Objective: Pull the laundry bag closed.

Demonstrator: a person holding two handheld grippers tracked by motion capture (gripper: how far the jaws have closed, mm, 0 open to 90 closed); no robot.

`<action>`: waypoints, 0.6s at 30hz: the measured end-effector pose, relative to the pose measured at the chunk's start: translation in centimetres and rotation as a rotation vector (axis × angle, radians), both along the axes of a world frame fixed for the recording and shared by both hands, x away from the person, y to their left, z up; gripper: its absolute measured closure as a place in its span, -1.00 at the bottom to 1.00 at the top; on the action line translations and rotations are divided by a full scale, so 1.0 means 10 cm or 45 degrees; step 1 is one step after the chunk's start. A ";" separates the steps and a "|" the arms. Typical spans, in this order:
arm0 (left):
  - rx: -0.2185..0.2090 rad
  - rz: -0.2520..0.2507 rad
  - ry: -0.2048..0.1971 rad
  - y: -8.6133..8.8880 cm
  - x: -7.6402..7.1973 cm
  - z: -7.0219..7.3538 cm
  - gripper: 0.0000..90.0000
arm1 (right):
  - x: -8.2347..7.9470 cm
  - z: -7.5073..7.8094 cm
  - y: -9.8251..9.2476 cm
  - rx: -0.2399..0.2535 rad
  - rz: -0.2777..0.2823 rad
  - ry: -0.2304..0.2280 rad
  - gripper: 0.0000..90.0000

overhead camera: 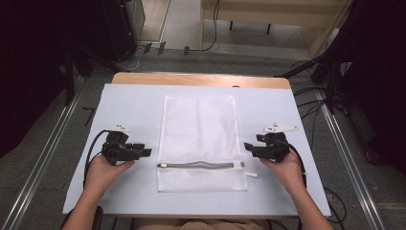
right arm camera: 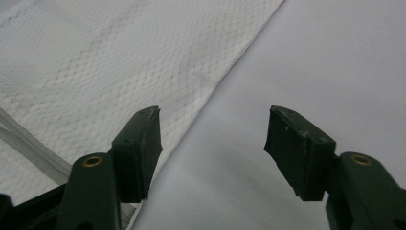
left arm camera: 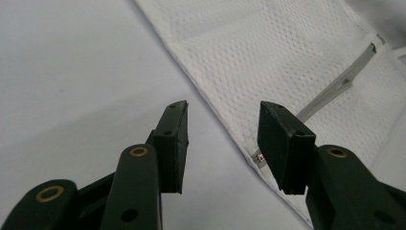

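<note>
At the nine o'clock side of the pale grey sheet-covered table (overhead camera: 124,100), the left gripper (overhead camera: 146,152) is held in the person's left hand (overhead camera: 103,172), its black jaws aimed toward three o'clock at the bag. In the left gripper view its jaws (left arm camera: 222,143) stand spread with nothing between the pads; the bare table surface and the bag's hemmed edge lie beyond them, and the pads are clear of the cloth.

In the middle of the table lies the white rectangular mesh laundry bag (overhead camera: 198,129), flat, its long sides running from twelve to six o'clock. A grey zipper (overhead camera: 201,165) crosses it from nine to three o'clock near its six o'clock end, and a small white tab (overhead camera: 252,174) sticks out at its right end. In the left gripper view the zipper's metal end (left arm camera: 259,157) shows just beside the right-hand jaw.

At the three o'clock side, the right gripper (overhead camera: 247,145) sits in the person's right hand (overhead camera: 282,167), pointing toward nine o'clock at the bag's edge. In the right gripper view its jaws (right arm camera: 213,139) are likewise spread and empty, with the bag's edge (right arm camera: 206,103) running under the gap and the table (right arm camera: 335,57) to its right.
</note>
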State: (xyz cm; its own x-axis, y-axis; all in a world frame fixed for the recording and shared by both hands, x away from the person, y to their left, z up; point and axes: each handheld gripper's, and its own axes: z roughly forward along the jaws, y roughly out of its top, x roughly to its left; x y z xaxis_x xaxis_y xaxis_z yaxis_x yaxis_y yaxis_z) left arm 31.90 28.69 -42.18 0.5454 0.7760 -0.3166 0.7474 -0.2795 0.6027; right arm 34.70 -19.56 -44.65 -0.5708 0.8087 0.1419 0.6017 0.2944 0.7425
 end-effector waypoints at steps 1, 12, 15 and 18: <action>0.013 -0.011 -0.009 -0.02 0.01 0.00 0.21 | 0.00 0.00 0.00 0.000 0.000 0.000 -0.13; 0.028 -0.006 -0.040 -0.02 0.03 -0.01 0.07 | -0.04 0.00 0.02 -0.029 0.024 -0.027 -0.07; 0.028 -0.007 -0.039 -0.01 0.03 -0.01 0.05 | -0.03 0.00 0.02 -0.028 0.013 -0.009 -0.13; 0.037 -0.008 -0.043 0.00 0.03 -0.01 0.02 | -0.03 -0.01 0.02 -0.045 0.016 0.001 -0.14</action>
